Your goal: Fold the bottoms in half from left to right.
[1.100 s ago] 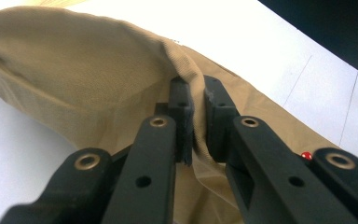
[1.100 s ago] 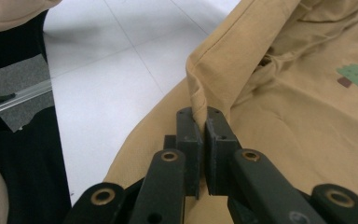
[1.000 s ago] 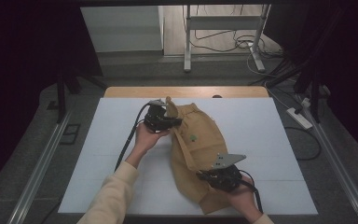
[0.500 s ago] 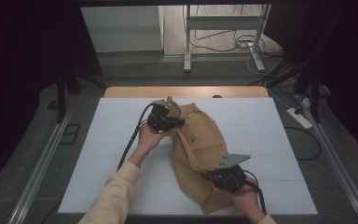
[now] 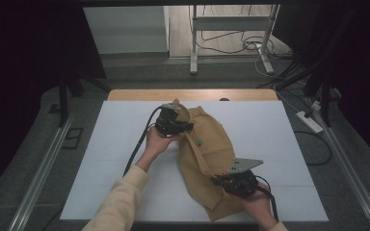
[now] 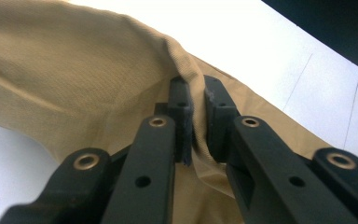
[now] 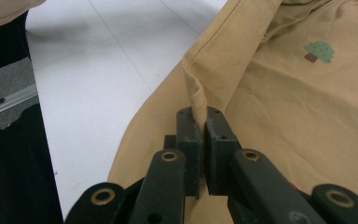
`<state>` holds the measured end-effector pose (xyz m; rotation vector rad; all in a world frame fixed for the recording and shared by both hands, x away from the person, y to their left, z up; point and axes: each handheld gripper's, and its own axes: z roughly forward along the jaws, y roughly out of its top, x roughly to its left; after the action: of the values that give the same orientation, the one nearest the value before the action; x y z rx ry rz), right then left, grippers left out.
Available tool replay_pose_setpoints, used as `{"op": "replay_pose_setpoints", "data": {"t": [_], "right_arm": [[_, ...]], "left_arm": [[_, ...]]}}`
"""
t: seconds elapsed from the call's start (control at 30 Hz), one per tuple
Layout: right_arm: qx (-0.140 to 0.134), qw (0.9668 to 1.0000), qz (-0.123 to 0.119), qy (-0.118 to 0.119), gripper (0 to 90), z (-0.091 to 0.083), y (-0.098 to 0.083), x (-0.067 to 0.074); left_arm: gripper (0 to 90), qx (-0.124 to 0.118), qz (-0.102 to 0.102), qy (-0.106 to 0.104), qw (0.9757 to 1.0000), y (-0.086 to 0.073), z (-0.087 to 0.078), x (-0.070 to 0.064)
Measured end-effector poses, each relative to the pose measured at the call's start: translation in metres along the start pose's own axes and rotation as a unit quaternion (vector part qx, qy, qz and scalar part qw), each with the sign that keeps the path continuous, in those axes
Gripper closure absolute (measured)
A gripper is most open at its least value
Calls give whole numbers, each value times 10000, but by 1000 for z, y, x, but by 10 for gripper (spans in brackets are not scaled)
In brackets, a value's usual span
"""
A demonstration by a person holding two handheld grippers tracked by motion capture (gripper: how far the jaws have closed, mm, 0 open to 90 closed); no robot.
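**Tan garment pinched at both ends, lying slantwise on the white table**

Your left gripper (image 5: 175, 120) is clamped on a fold of the tan garment (image 5: 207, 144) at its far end; in the left gripper view the cloth (image 6: 74, 70) passes between the two black jaws, which are drawn close together with the fabric bunched between them. Your right gripper (image 5: 233, 180) is likewise closed on the garment's near end: in the right gripper view a folded edge of the fabric (image 7: 279, 84) rises straight out from between the pressed-together jaws.

The garment lies on the white table (image 5: 294, 134), roughly at its middle. Its long axis runs diagonally, from the far end beside your left hand (image 5: 156, 142) down toward the near edge at your right hand (image 5: 257, 204). The far end is lifted slightly off the table at the left gripper; the rest rests crumpled and partly folded over on itself.

A small green tree emblem (image 7: 319, 50) shows on the garment, between the two grippers and nearer the far end.
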<state>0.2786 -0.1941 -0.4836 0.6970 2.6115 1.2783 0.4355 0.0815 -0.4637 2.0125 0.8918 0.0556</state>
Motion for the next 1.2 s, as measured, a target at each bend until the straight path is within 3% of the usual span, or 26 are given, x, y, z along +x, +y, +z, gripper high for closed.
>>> {"op": "replay_pose_setpoints", "data": {"t": [0.7,1.2], "right_arm": [[11,9999,139,-96,857,-14,-9,-4],[99,9994,295,-166,856,-19,-20,-11]], "left_arm": [[826,113,74,-38,9999,7,19,-8],[818,175,17,-64,9998,8,36,-10]]}}
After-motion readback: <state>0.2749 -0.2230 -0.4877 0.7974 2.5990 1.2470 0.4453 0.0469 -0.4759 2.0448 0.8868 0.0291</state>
